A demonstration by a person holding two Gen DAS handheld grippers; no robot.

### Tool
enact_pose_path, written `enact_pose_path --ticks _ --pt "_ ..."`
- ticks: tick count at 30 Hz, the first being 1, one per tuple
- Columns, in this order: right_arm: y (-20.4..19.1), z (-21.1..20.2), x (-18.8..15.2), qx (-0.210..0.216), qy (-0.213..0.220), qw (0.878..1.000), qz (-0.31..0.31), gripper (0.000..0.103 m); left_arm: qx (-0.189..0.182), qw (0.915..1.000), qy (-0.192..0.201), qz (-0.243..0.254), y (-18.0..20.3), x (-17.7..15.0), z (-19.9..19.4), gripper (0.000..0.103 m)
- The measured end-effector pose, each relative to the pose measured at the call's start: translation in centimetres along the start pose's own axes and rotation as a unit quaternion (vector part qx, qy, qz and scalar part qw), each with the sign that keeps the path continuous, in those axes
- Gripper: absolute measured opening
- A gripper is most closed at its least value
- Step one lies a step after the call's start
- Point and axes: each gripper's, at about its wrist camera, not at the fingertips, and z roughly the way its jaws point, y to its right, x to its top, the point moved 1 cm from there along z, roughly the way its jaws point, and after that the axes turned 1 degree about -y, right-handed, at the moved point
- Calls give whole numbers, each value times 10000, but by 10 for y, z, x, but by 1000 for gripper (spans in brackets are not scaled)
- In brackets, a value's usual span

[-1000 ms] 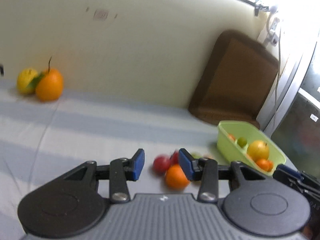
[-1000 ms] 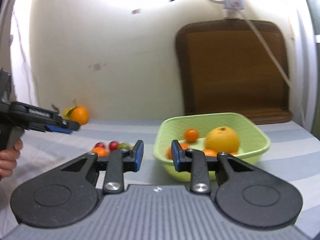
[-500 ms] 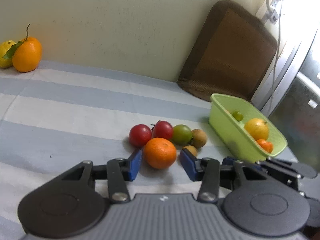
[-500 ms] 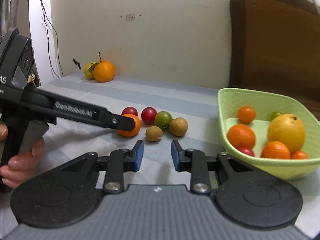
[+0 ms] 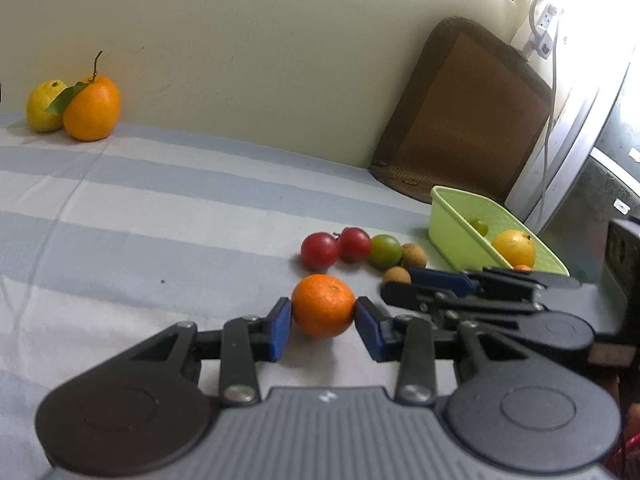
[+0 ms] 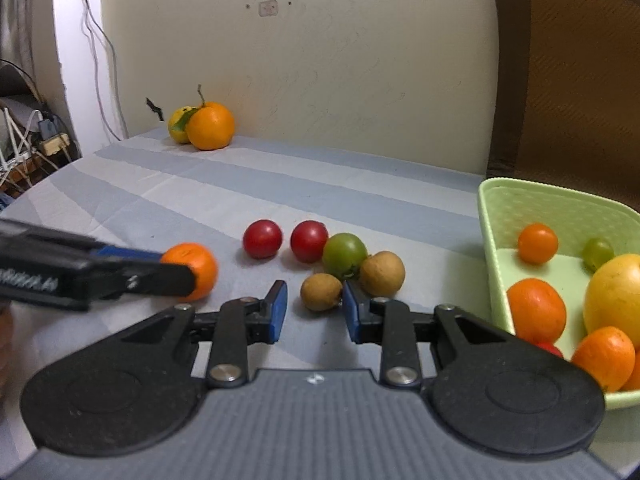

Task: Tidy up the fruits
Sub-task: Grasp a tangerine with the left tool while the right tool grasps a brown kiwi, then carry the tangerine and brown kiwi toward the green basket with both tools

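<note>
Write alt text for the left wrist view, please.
The left claw grips a small orange on a striped cloth. Behind lie two red fruits, and a green basket of fruit stands at right.

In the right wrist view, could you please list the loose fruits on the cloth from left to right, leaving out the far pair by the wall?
Small orange → left red fruit → right red fruit → near brown fruit → green fruit → far brown fruit.
</note>
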Motion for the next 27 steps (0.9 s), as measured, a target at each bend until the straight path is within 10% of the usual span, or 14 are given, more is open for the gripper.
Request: enact_pose_path --ticks 11,27 --pt "2 -42 -20 -56 399 9990 179 26 -205 9994 -29 288 29 2 -5 35" --pt "90 -111 -36 -1333 1352 9781 856 26 -1102 9872 -90 1149 146 55 50 36"
